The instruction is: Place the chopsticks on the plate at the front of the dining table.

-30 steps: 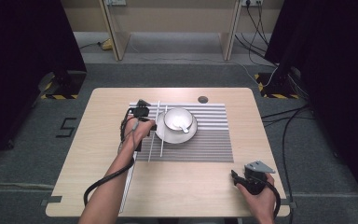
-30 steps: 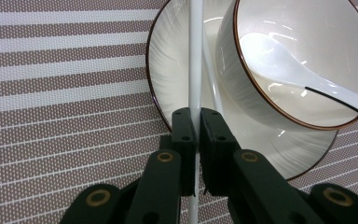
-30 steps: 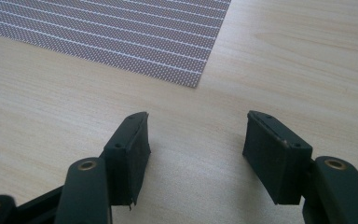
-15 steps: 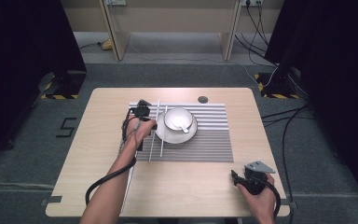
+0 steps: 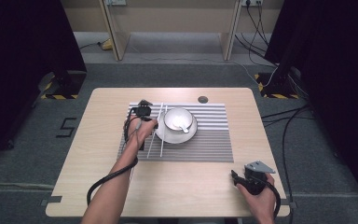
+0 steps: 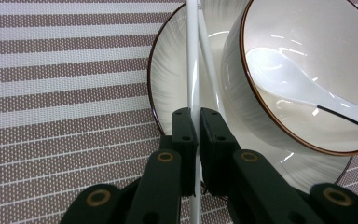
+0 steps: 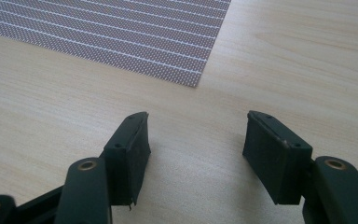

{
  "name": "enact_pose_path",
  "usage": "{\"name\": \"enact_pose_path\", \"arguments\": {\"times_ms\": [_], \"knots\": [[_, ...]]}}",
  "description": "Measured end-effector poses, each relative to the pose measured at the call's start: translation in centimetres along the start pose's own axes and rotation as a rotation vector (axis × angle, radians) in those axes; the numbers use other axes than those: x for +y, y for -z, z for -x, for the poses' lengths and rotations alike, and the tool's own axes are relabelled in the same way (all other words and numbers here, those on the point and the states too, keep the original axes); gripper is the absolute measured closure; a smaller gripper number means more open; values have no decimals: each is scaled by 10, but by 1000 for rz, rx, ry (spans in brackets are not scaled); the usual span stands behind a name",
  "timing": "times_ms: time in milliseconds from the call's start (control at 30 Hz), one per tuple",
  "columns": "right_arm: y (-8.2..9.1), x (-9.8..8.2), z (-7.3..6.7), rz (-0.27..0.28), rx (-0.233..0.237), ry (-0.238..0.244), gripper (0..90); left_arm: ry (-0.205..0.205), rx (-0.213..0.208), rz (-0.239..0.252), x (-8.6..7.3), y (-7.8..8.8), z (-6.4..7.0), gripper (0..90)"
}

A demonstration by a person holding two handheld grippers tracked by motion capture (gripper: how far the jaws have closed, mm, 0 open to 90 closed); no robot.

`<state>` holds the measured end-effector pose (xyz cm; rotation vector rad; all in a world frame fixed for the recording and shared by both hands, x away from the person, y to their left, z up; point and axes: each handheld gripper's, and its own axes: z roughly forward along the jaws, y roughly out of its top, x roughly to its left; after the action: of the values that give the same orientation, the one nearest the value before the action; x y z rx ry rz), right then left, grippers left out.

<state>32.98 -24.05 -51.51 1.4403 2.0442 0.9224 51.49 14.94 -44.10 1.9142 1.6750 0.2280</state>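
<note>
My left gripper [image 6: 195,116] is shut on a thin white chopstick [image 6: 192,56] that runs straight up between its jaws. A second white chopstick [image 6: 208,56] slants beside it over the rim of a white plate [image 6: 168,79]. On the plate stands a white bowl [image 6: 303,28] with a dark rim, holding a white spoon [image 6: 284,79]. From above, the left gripper [image 5: 153,125] sits at the plate's left edge on the striped placemat [image 5: 205,144]. My right gripper [image 7: 196,128] stands open and bare over the wood near the front right [image 5: 235,177].
The placemat's corner [image 7: 193,79] lies just ahead of the right gripper. A small dark round hole [image 5: 203,99] marks the table's far edge. Cables trail from both grippers toward the front edge of the wooden table [image 5: 98,158].
</note>
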Motion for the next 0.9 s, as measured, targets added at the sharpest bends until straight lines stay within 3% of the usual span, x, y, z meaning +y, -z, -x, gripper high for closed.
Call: {"name": "enact_pose_path", "arguments": {"times_ms": [900], "knots": [[0,0,0,1,1,1,406,16,31,4,-3,-14,0,848]]}}
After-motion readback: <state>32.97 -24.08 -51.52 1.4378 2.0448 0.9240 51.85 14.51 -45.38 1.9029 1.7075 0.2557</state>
